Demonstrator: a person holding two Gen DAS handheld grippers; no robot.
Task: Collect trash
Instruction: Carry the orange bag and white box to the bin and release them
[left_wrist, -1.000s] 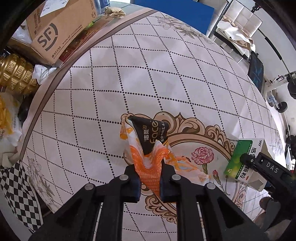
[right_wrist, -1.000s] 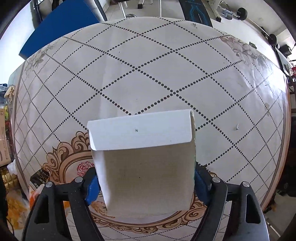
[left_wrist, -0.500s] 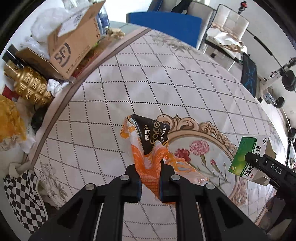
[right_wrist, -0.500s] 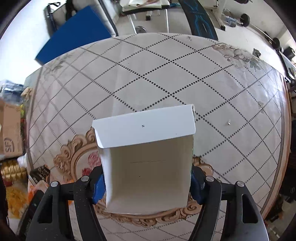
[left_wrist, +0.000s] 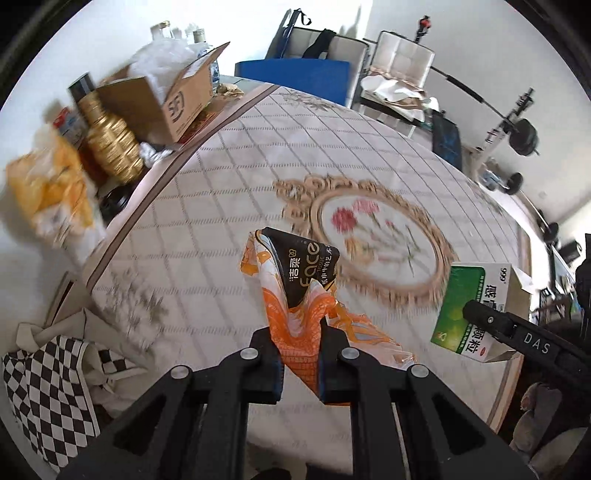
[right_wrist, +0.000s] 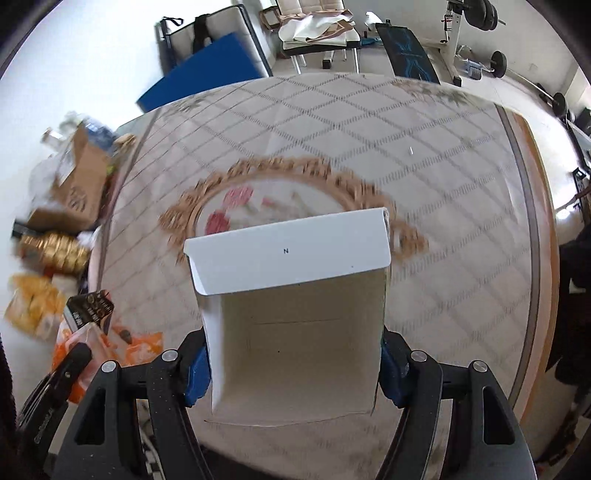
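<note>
My left gripper (left_wrist: 299, 363) is shut on an orange and black tissue wrapper (left_wrist: 299, 288) and holds it in the air above the near edge of the patterned table (left_wrist: 229, 206). My right gripper (right_wrist: 293, 365) is shut on an open green and white medicine box (right_wrist: 291, 306), its white flap pointing away from me. The box also shows in the left wrist view (left_wrist: 476, 306), at the right. The wrapper shows in the right wrist view (right_wrist: 99, 325), low at the left.
Left of the table stand a cardboard box (left_wrist: 166, 99), a gold jar (left_wrist: 110, 144) and a yellow bag (left_wrist: 48, 192). A checkered cloth (left_wrist: 44, 384) lies low at the left. Chairs (left_wrist: 399, 62) and gym gear (left_wrist: 517, 129) stand behind the table.
Both grippers have risen and pulled back from the table with the wrapper and the box still held. More of the room shows around the table.
</note>
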